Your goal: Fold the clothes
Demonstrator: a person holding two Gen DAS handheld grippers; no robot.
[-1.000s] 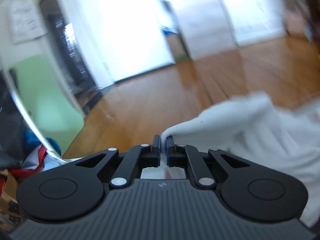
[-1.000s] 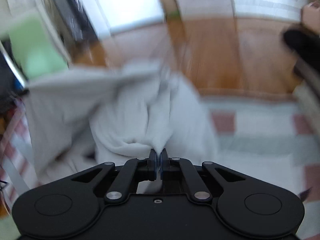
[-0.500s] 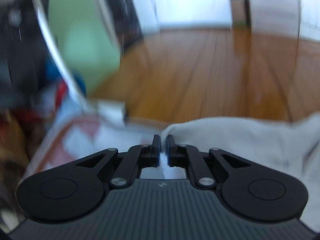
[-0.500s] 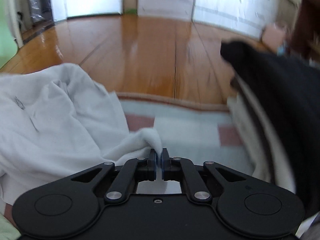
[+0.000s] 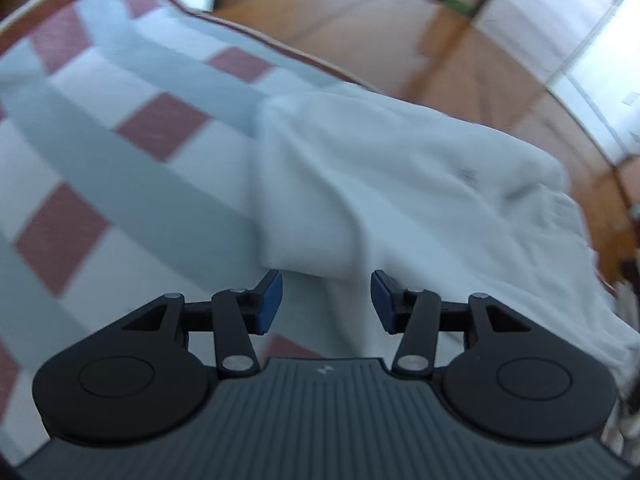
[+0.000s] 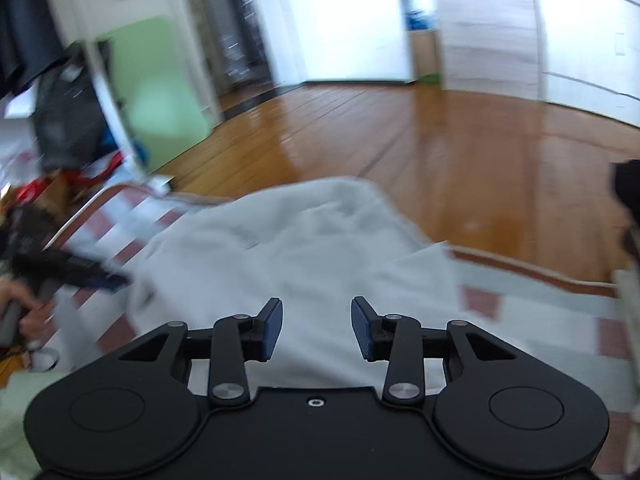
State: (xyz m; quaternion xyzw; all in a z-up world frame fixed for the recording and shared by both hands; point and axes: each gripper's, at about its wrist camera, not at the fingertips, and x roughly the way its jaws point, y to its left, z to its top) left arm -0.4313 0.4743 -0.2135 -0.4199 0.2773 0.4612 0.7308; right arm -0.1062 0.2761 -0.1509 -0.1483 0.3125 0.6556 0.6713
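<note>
**Garment lying loose, both grippers spread**

Cloth fills the middle of both views: a white garment (image 5: 400,184) lies rumpled on a checked mat (image 5: 120,128) of red, grey and white squares, spread over a wooden floor (image 6: 440,152). In the left wrist view it covers the centre and right of the frame, with a rounded fold bulging just ahead of the fingers. In the right wrist view it runs from the lower centre up toward the mat's far edge.

The left gripper (image 5: 326,300) has its fingers wide apart with nothing between them, and the right gripper (image 6: 317,330) likewise stands released above the fabric.

The garment looks soft, light and limp. It will likely sag and crease wherever it is lifted, and a single layer may slip from a shallow pinch. A hem, corner or the thick fold at lower centre of the left view seems the surest hold.

No container is clearly shown. Blurred clutter (image 6: 60,184) sits at the left edge of the right view, and a dark cloth (image 6: 626,184) at its right edge.
</note>
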